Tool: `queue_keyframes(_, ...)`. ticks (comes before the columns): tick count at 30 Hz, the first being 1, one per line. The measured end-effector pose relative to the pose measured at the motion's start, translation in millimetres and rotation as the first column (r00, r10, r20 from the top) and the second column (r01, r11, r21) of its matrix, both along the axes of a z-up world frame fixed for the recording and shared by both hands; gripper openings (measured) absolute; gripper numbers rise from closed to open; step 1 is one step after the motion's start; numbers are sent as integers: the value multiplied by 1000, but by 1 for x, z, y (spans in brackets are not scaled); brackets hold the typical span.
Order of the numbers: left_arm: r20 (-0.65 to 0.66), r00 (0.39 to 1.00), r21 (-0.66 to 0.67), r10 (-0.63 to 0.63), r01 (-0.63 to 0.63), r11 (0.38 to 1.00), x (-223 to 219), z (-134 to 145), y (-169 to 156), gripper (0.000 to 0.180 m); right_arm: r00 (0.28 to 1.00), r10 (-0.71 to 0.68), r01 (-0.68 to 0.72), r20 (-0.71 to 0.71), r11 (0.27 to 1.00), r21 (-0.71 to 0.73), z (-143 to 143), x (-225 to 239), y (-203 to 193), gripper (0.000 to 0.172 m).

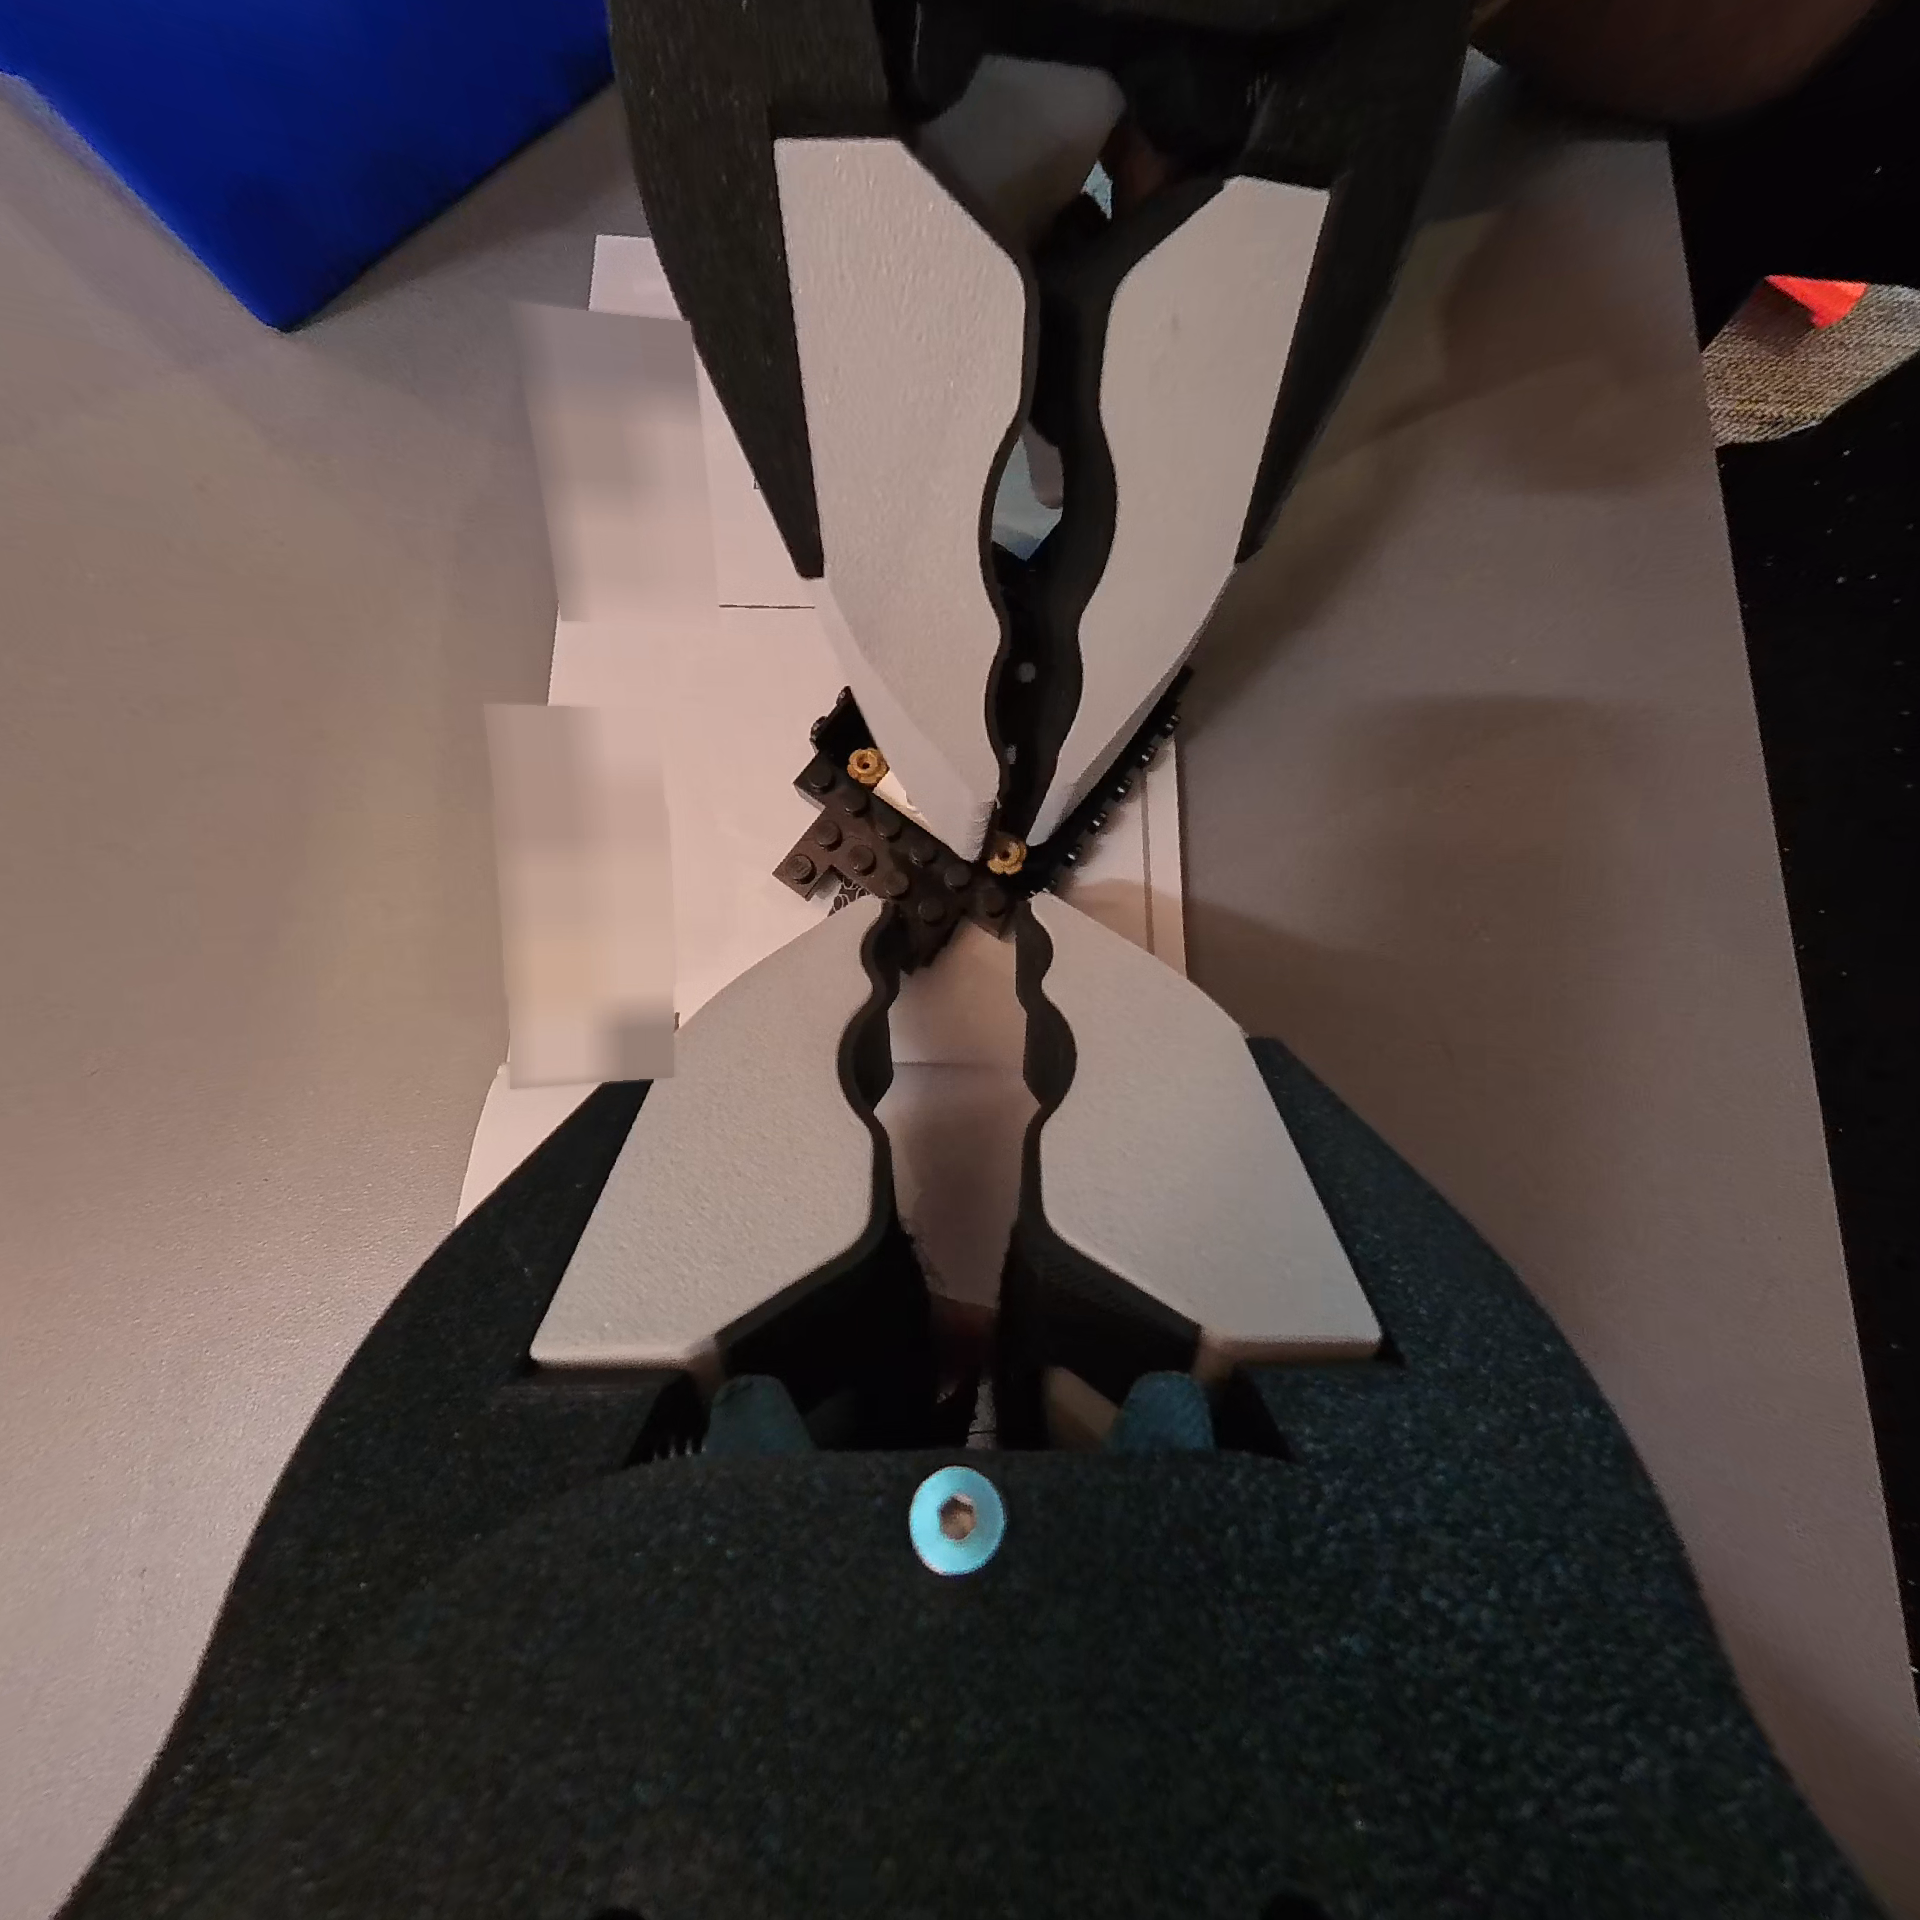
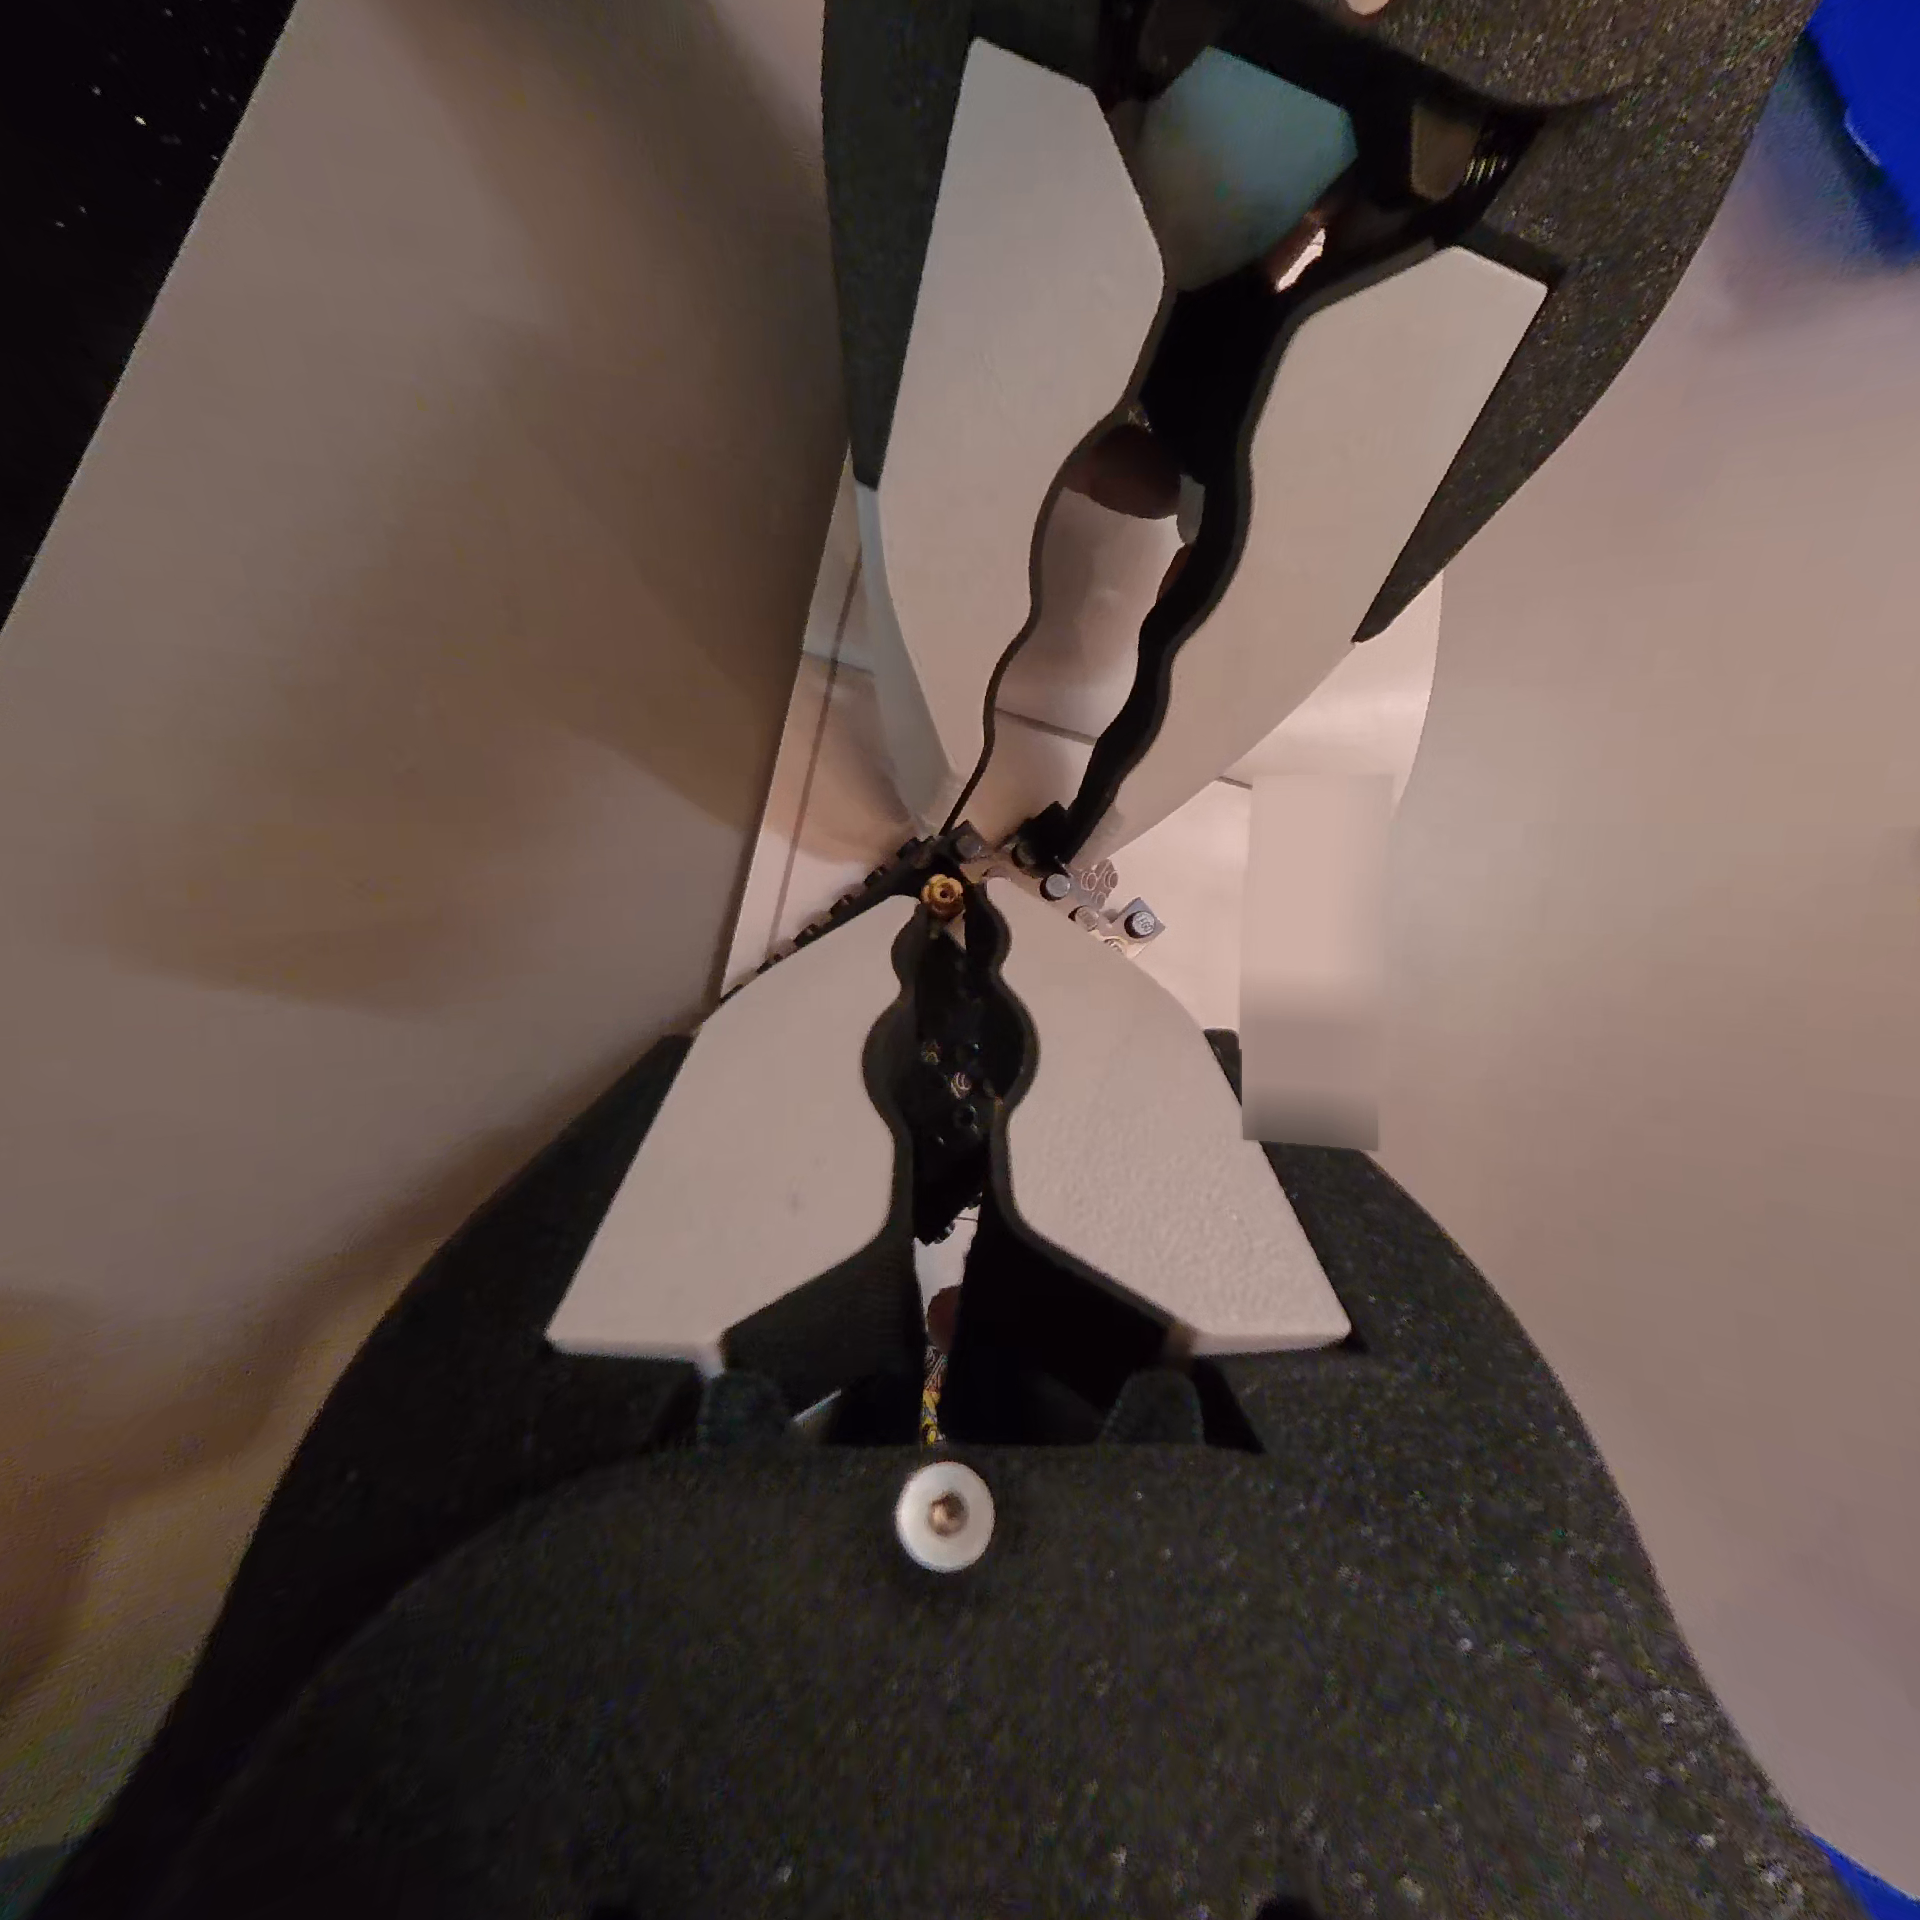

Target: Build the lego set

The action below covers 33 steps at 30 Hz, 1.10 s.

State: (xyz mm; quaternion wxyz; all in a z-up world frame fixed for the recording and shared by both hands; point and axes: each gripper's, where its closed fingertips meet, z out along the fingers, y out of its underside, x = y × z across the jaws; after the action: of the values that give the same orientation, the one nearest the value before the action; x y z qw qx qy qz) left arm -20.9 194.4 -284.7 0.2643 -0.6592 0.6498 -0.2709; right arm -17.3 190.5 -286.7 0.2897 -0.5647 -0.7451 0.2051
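Observation:
In the left wrist view my left gripper (image 1: 956, 920) is shut on a black brick assembly (image 1: 883, 842), holding it by its near end above a white sheet. A small gold round piece (image 1: 864, 766) sits on the assembly's far left part. My right gripper (image 1: 1000, 821) comes in from the top, its tips closed on a second small gold round piece (image 1: 1006, 854) set against the assembly's studs. In the right wrist view my right gripper (image 2: 948, 914) has that gold piece (image 2: 943, 891) at its tips. The left gripper (image 2: 1013, 831) clamps the assembly (image 2: 1058, 885) from above.
A white paper sheet (image 1: 1164, 831) lies on the grey table (image 1: 260, 727) under the grippers. A blue box (image 1: 291, 135) stands at the far left. The table's right edge (image 1: 1704, 727) borders dark floor, with a red item (image 1: 1813, 296) beyond it. Left and right tips are no more than a few centimetres apart.

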Motion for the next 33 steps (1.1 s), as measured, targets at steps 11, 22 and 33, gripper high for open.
queue_keyframes(11,-2,1000,1,0,0,1000,0,0,0,20,1000,-19,18,-12,999,-28,0,0,1,8)
queue_keyframes(22,-7,1000,3,-1,1,1000,0,-1,0,21,1000,-24,23,-20,997,-72,0,0,-1,14)
queue_keyframes(33,-5,1000,2,-1,1,1000,0,0,0,21,999,-30,29,-23,998,-51,0,0,2,9)
